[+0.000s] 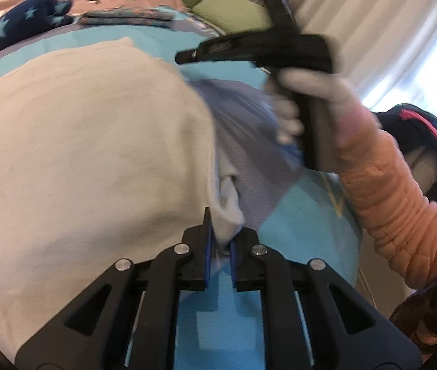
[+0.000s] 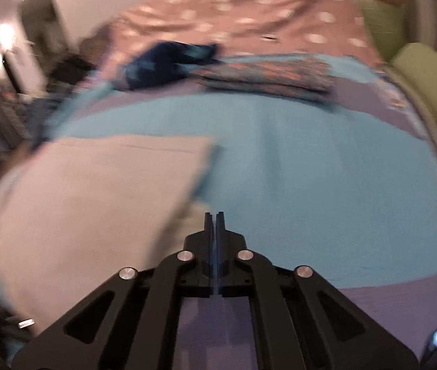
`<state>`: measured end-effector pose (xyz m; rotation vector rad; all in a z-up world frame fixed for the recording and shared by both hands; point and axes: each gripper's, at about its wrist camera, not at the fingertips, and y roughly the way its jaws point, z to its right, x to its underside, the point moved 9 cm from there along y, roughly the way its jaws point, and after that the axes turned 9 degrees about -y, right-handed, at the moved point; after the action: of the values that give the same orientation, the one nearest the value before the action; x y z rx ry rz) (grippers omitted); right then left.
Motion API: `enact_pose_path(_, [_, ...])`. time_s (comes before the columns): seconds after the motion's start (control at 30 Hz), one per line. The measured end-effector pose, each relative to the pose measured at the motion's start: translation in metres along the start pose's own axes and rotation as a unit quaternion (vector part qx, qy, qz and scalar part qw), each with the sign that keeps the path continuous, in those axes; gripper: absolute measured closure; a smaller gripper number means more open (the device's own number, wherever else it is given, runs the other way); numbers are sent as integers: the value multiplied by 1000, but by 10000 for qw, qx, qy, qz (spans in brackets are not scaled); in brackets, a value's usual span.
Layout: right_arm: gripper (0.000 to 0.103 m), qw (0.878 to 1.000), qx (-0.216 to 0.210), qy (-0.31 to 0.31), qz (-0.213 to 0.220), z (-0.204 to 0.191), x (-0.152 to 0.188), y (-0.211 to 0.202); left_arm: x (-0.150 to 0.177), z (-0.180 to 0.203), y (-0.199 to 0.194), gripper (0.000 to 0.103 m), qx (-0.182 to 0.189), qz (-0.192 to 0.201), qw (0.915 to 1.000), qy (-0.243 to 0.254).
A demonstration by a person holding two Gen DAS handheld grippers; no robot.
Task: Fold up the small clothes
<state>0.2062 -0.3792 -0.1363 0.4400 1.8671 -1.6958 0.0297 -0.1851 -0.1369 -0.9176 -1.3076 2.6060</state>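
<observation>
Both hand-held grippers worked over a bed. Left hand-held gripper (image 1: pixel 222 240): jaws nearly closed, blue pads pinching a bunched white edge of the cream garment (image 1: pixel 82 141). Right hand-held gripper (image 2: pixel 214 215): jaws fully closed with nothing between them, tips above bare blue cover just beside the garment's right edge; in the left wrist view it appeared blurred (image 1: pixel 187 57), held by a white-gloved hand (image 1: pixel 307 98) with an orange quilted sleeve (image 1: pixel 394 203).

Bed cover (image 2: pixel 326 166): light blue with lilac panels, carrying everything. Behind it lay a pink bedspread (image 2: pixel 249 15) with white dots.

Cream garment (image 2: pixel 82 203): the largest piece of clothing, spread flat on the left of the cover, with one straight hemmed edge at the far side. A lilac-grey cloth (image 1: pixel 249 141) lay partly under its right edge in the left wrist view.

Green cushions (image 2: pixel 425 83) stood along the far right edge of the bed.

Folded patterned cloth (image 2: pixel 267 75): flat at the far edge of the blue cover. Navy garment with pale stars (image 2: pixel 169 61): crumpled, touching the patterned cloth's left end.
</observation>
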Motion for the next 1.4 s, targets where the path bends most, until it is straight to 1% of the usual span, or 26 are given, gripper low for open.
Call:
enact_pose_path(0.03, [103, 9997, -124, 214, -54, 7, 4, 2, 1, 3, 1, 94, -33, 17, 9999, 94])
enact_pose_path(0.07, [103, 9969, -514, 602, -17, 14, 9, -2, 2, 4, 2, 94, -62, 31, 9999, 158])
enact_pose_path(0.1, [103, 9945, -717, 761, -8, 18, 13, -8, 2, 4, 3, 94, -43, 31, 9999, 144])
enact_pose_path(0.13, [103, 9939, -803, 752, 34, 17, 16, -16, 1, 2, 3, 94, 11, 17, 10000, 87])
enact_pose_path(0.2, [103, 9928, -1041, 593, 91, 6, 23, -33, -1, 0, 2, 94, 93, -9, 10000, 9])
enact_pose_path(0.23, [101, 9892, -1349, 555, 108, -5, 29, -43, -2, 0, 2, 94, 89, -6, 10000, 31])
enact_pose_path(0.33, [100, 9718, -2317, 429, 131, -37, 42, -71, -2, 2, 1, 94, 62, 27, 9999, 110])
enact_pose_path(0.37, [100, 9647, -2620, 237, 145, -51, 49, -83, -1, 1, 1, 94, 79, 34, 9999, 84])
enact_pose_path(0.4, [100, 9601, -2792, -19, 169, -64, 56, -95, 0, 1, 2, 94, 88, 37, 9999, 63])
enact_pose_path(0.43, [94, 9573, -2875, -228, 175, -72, 62, -104, 0, 1, 2, 94, 96, 37, 9999, 42])
enact_pose_path(0.47, [86, 9558, -2890, -516, 168, -83, 69, -112, 1, 1, 2, 94, 95, 40, 9999, 32])
enact_pose_path(0.53, [82, 9573, -2738, -924, 98, -94, 80, -121, 1, 1, 1, 93, 67, 46, 10000, 34])
enact_pose_path(0.57, [81, 9572, -2674, -1110, 35, -101, 87, -124, 2, 1, 1, 92, 50, 50, 10000, 29])
enact_pose_path(0.63, [80, 9563, -2659, -1211, -61, -108, 95, -126, 3, 0, -1, 91, -1, 87, 10000, 16])
enact_pose_path(0.77, [78, 9633, -2348, -1277, -242, -113, 109, -119, 1, -11, -5, 90, -180, 192, 9996, -103])
enact_pose_path(0.83, [77, 9652, -2306, -1195, -296, -115, 111, -110, 0, -17, -6, 90, -224, 235, 9992, -212])
enact_pose_path(0.9, [75, 9680, -2333, -855, -341, -115, 112, -99, -1, -19, -7, 89, -236, 262, 9991, -256])
enact_pose_path(0.93, [75, 9674, -2434, -618, -330, -114, 110, -96, 0, -20, -7, 89, -241, 267, 9990, -266])
enact_pose_path(1.03, [75, 9529, -3010, 264, -244, -108, 102, -89, 1, -21, -8, 89, -268, 295, 9989, -261])
enact_pose_path(1.1, [94, 9335, -3478, 852, -202, -105, 101, -89, 5, -20, -13, 89, -257, 305, 9988, -284])
enact_pose_path(1.17, [98, 9194, -3732, 1243, -7, -97, 98, -100, 6, -19, -14, 87, -223, 327, 9988, -276])
enact_pose_path(1.23, [99, 9155, -3748, 1451, 177, -87, 94, -110, 4, -16, -15, 84, -171, 372, 9989, -220])
enact_pose_path(1.27, [103, 9152, -3710, 1551, 265, -79, 94, -116, 2, -14, -16, 81, -152, 385, 9990, -184])
enact_pose_path(1.3, [103, 9155, -3679, 1602, 292, -74, 95, -120, 1, -10, -15, 80, -107, 389, 9991, -109])
enact_pose_path(1.37, [103, 9194, -3507, 1745, 360, -59, 101, -127, -1, 2, -8, 79, 1, 311, 9995, 105])
enact_pose_path(1.4, [103, 9234, -3365, 1808, 363, -51, 106, -130, 0, 7, -5, 77, 38, 269, 9994, 197])
